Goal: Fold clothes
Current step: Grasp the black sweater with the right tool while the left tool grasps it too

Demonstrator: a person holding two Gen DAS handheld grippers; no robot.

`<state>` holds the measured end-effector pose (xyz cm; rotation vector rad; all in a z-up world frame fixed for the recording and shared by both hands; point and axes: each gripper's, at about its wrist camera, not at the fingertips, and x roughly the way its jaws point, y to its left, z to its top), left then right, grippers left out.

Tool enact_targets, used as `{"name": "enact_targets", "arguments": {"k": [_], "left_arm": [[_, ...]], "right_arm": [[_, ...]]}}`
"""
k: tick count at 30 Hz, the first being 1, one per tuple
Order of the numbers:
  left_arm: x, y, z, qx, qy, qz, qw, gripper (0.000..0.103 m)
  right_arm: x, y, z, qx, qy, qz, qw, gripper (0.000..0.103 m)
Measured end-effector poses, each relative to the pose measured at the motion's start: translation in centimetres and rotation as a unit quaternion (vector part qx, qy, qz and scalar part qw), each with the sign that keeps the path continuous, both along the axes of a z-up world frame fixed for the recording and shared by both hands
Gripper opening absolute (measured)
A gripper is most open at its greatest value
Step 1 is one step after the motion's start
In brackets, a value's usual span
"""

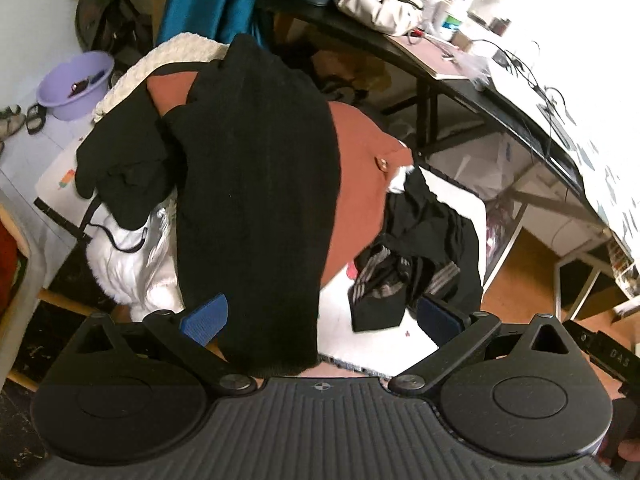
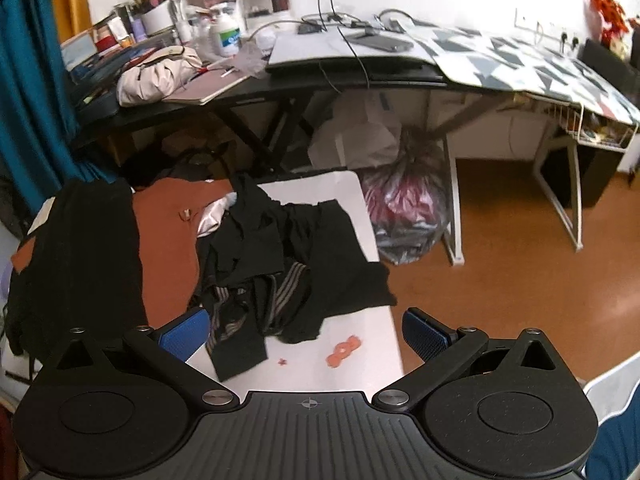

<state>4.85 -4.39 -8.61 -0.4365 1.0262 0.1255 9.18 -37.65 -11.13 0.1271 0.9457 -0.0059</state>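
Both claws stand with jaws wide apart and nothing between the pads. In the left view the left gripper (image 1: pixel 320 314) faces a long black garment (image 1: pixel 256 184) that runs from twelve o'clock down to six, its lower end reaching in between the spread fingers without being pinched; whether it touches them cannot be told. It lies over a rust garment (image 1: pixel 360 168), which shows at one to three o'clock of it. The right gripper (image 2: pixel 306 330) hovers over a white table (image 2: pixel 384 320), with a crumpled black heap (image 2: pixel 288 252), striped trim showing, just ahead at twelve o'clock and partly past the left pad. In that view the black garment sits at nine o'clock and the rust one at ten to eleven. A small orange thing (image 2: pixel 344 350) lies on the table near one o'clock of the palm. I judge the step to be a pick-up between folds: nothing is held. The next move likely calls for closing the left jaws on the black garment's near hem, or the right jaws on an edge of the heap, then drawing it flat onto bare table.
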Motion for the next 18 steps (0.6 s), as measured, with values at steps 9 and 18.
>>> {"name": "enact_targets", "arguments": {"k": [9, 18], "left_arm": [[4.6, 10.7, -2.1, 0.034, 0.001, 0.002, 0.9994, 0.103], [5.1, 23.0, -5.1, 0.091, 0.046, 0.08, 0.9915, 0.103]], "right_arm": [[5.5, 9.6, -0.6, -0.014, 0.001, 0.002, 1.0, 0.102], [11.4, 26.9, -8.4, -0.001, 0.046, 0.103, 0.994, 0.102]]}}
